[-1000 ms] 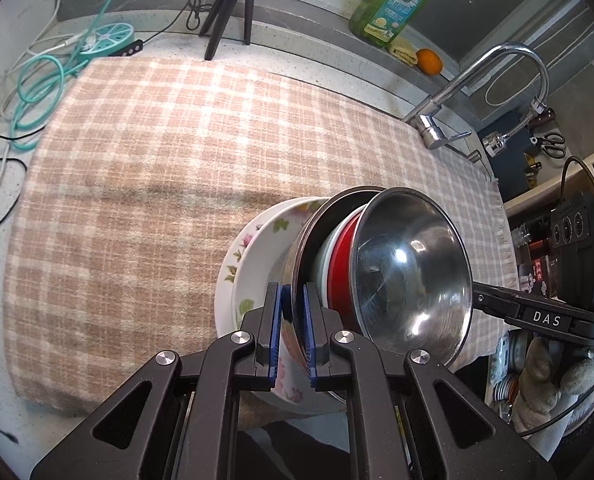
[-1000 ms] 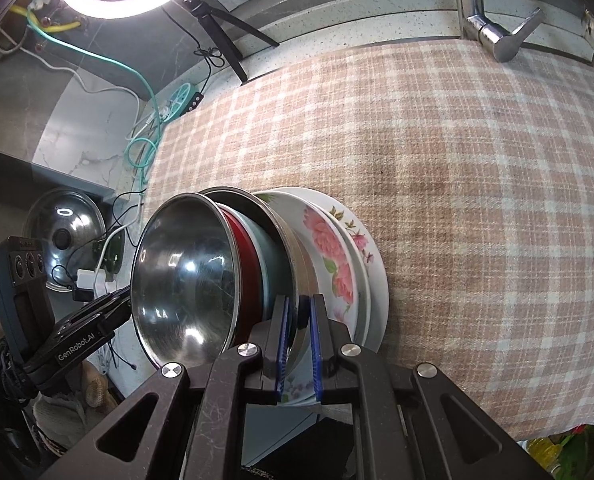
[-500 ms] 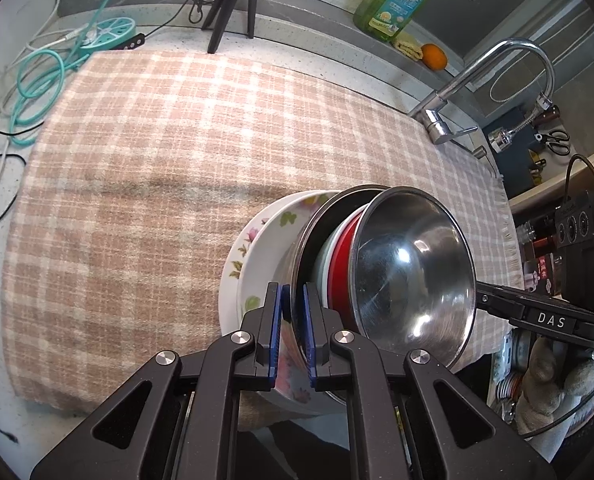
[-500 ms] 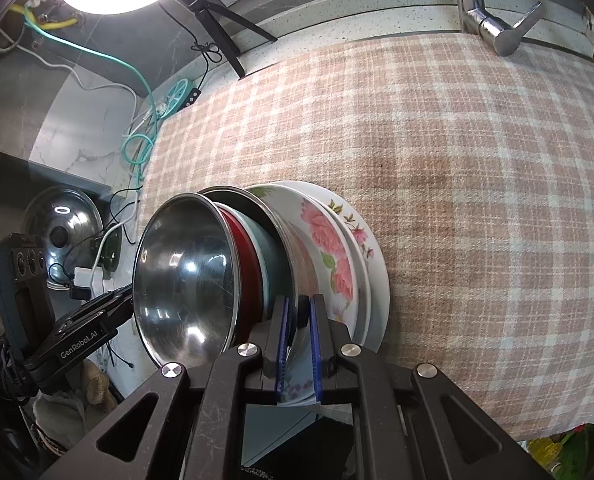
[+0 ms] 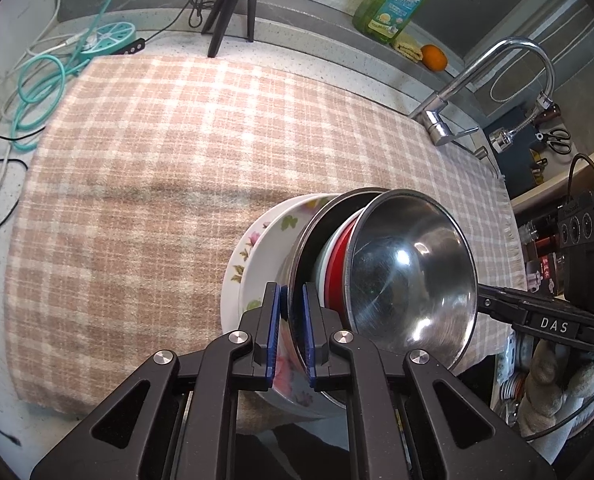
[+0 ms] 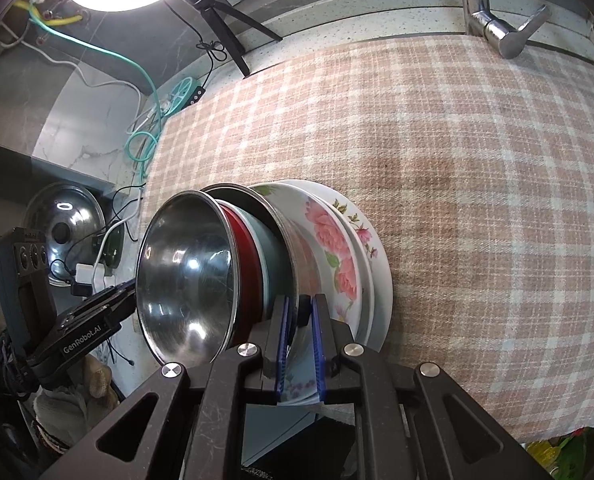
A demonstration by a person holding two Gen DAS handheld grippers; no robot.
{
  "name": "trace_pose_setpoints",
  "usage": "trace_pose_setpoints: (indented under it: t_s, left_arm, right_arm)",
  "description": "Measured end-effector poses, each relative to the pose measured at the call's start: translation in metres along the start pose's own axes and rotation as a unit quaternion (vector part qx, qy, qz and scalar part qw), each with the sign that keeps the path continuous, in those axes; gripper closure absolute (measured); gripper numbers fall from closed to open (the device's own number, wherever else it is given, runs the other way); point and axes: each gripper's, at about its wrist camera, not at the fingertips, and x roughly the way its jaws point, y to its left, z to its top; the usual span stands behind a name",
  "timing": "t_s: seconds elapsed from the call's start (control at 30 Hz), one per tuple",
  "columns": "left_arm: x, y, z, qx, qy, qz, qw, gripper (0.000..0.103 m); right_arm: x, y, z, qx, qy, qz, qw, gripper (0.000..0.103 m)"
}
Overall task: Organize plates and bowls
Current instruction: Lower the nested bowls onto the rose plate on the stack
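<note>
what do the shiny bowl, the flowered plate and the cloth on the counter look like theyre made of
Shiny bowl: looks like polished stainless steel; its inside mirrors the light and shows fine scuffs.
Flowered plate: probably glazed ceramic or porcelain, though melamine is possible; glossy white with printed pink roses.
Cloth: a woven fabric, seemingly soft and slightly fuzzy, matte, in a pink-beige and white check, with a fringed edge on the sink side.

Stack [image 5: 337, 264] underside hidden (behind the claws).

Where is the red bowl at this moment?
In both views the red bowl sits nested in the held stack, directly under the top steel bowl and above a pale bowl.
</note>
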Motion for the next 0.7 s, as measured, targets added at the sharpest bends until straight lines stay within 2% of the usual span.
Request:
trace_pose_setpoints:
  t_s: [0.13, 0.7]
  left_arm:
    - [-0.005, 0.000, 0.000, 0.001, -0.008, 0.003, 1.0000, 0.092]
    - [-0.024, -0.003, -0.005, 0.010, -0.035, 0.016, 0.9992, 0.092]
  right_arm:
    - [-0.004, 0.003, -0.001, -0.007, -0.007, -0.005, 1.000, 0.091]
    - [-0.026, 0.003, -0.006, -0.021, -0.033, -0.018, 0.999, 0.089]
